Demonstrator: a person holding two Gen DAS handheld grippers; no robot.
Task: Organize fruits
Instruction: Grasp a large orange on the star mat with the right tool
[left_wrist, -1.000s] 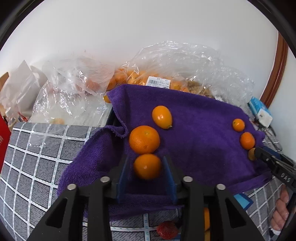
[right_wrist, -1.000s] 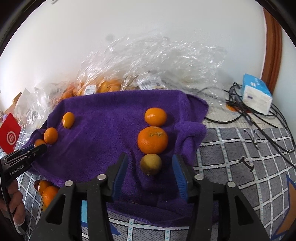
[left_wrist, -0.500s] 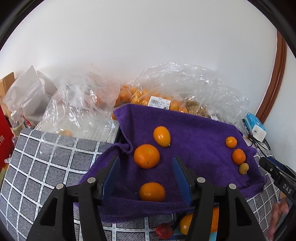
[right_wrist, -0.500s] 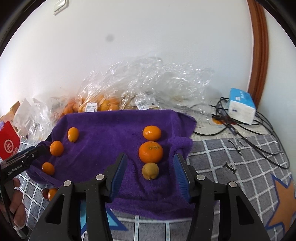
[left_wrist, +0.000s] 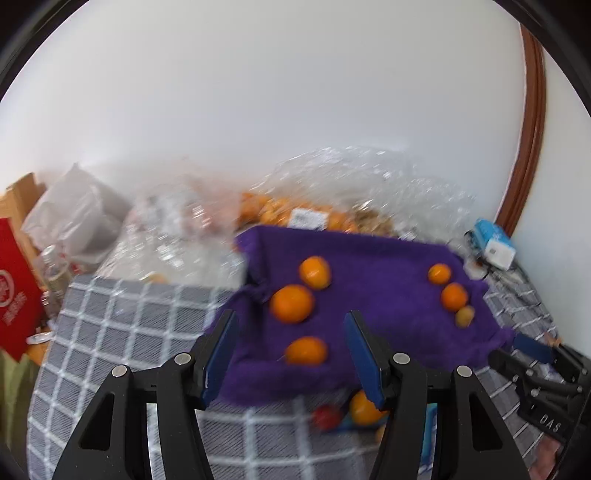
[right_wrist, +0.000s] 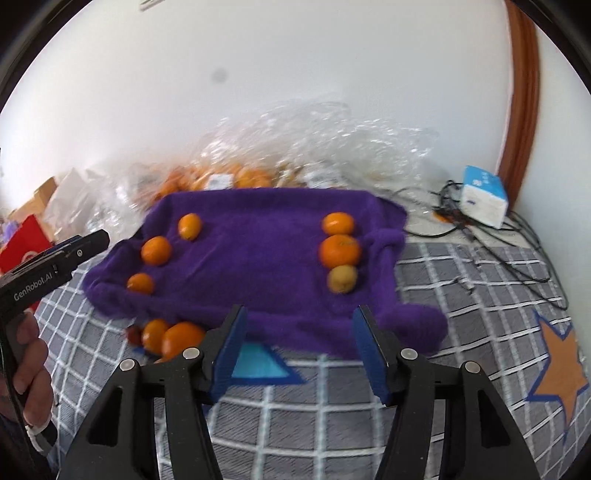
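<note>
A fuzzy purple towel (right_wrist: 258, 258) lies rumpled over the gray checked cover (right_wrist: 461, 314), smooth round oranges set on it in two columns of three. Left gripper (left_wrist: 290, 356) hangs with fingers wide, nothing between the pads. Right gripper (right_wrist: 299, 350) is opening its jaws, nothing between them. Right view alone shows tangled black cables (right_wrist: 491, 236) and an orange star (right_wrist: 557, 369) at right. Left view alone catches a squat gray bag (left_wrist: 74, 214) at upper left. Crinkled clear plastic bags (left_wrist: 369, 184) pile behind.
</note>
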